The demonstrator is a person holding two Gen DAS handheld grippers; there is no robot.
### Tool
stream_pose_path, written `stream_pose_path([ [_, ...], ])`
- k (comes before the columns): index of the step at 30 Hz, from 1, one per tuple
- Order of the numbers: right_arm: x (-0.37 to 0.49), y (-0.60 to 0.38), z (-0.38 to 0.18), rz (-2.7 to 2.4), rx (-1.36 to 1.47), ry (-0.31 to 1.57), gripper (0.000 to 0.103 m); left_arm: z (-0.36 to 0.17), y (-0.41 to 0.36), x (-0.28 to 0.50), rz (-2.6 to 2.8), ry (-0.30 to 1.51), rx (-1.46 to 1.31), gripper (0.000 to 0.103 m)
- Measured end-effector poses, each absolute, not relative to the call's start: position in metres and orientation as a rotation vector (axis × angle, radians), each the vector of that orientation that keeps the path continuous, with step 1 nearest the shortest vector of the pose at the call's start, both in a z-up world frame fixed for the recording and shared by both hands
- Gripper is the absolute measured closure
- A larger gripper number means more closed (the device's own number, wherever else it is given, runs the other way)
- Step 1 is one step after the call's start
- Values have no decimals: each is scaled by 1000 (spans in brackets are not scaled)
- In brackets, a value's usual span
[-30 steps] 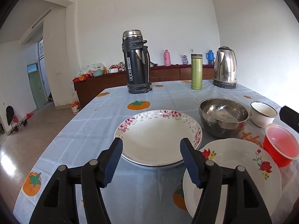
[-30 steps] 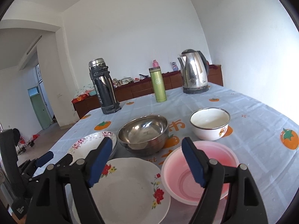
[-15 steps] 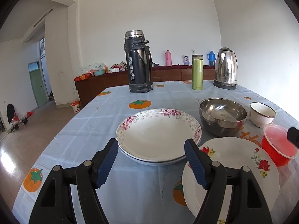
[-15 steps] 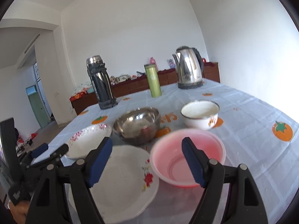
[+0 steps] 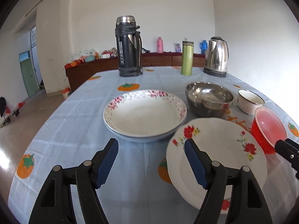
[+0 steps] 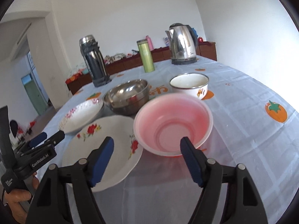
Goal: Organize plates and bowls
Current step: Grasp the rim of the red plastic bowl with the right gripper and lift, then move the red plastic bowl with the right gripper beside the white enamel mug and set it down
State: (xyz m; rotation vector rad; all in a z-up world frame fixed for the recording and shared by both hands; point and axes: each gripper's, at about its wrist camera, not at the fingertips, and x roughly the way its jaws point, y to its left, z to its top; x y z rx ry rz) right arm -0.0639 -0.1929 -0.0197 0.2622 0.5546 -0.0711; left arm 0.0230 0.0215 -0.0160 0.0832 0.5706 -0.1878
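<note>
A: Right gripper (image 6: 146, 149) status?
B: Jaws have just been closing, nothing pinched yet. Pink bowl (image 6: 172, 124) dead ahead near the table's front edge, its near rim just beyond the fingertips, right finger (image 6: 190, 160) at the rim. Bowl's empty.
A: Left gripper (image 5: 151, 160)?
B: Spread, empty, facing the stacked deep plates (image 5: 144, 113). Flowered plate (image 5: 216, 158) lies under its right finger. Right hand's nearer the bowl.

flowered plate (image 5: 220, 149) flat | pink bowl (image 6: 173, 123) beside | steel bowl (image 6: 127, 97) behind
</note>
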Motion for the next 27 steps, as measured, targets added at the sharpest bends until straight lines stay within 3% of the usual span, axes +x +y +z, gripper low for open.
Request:
stream_pose_path([
  [27, -34, -187, -45, 12, 310, 761, 37, -33, 14, 37, -213, 730, 102, 28],
])
